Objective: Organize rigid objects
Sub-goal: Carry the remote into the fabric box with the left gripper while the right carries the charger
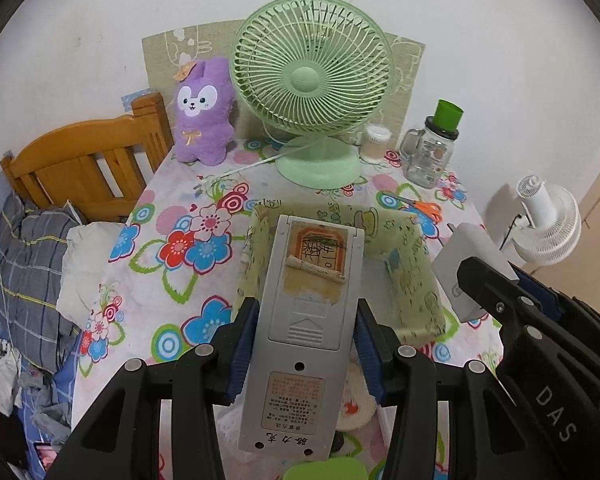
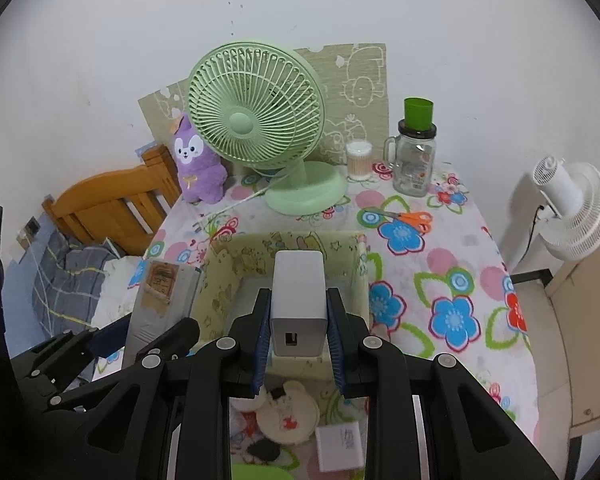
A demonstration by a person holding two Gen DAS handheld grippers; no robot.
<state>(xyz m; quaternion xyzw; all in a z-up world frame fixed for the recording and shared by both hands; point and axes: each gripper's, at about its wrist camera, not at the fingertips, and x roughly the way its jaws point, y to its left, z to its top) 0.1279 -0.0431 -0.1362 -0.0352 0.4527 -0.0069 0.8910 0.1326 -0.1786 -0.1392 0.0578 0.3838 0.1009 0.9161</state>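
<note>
My left gripper [image 1: 306, 320] is shut on a grey remote control [image 1: 304, 320], held back side up with a worn sticker on it, above the near left part of a yellow-green fabric box [image 1: 416, 272]. My right gripper [image 2: 298, 320] is shut on a white charger block [image 2: 298, 300] with a USB port facing me, over the near edge of the same box [image 2: 220, 280]. In the right wrist view the remote [image 2: 160, 300] and the left gripper's fingers [image 2: 172, 336] show at the left. The charger [image 1: 464, 264] shows at the right of the left wrist view.
On the flowered tablecloth [image 1: 172, 248] stand a green desk fan [image 1: 312, 88], a purple plush toy [image 1: 204, 116], a glass jar with a green cup [image 1: 432, 148], a cotton-swab tub [image 1: 376, 142] and orange scissors [image 1: 424, 206]. A wooden bed frame [image 1: 84, 160] lies left, a white fan [image 2: 572, 208] right. Small items [image 2: 288, 412] lie near me.
</note>
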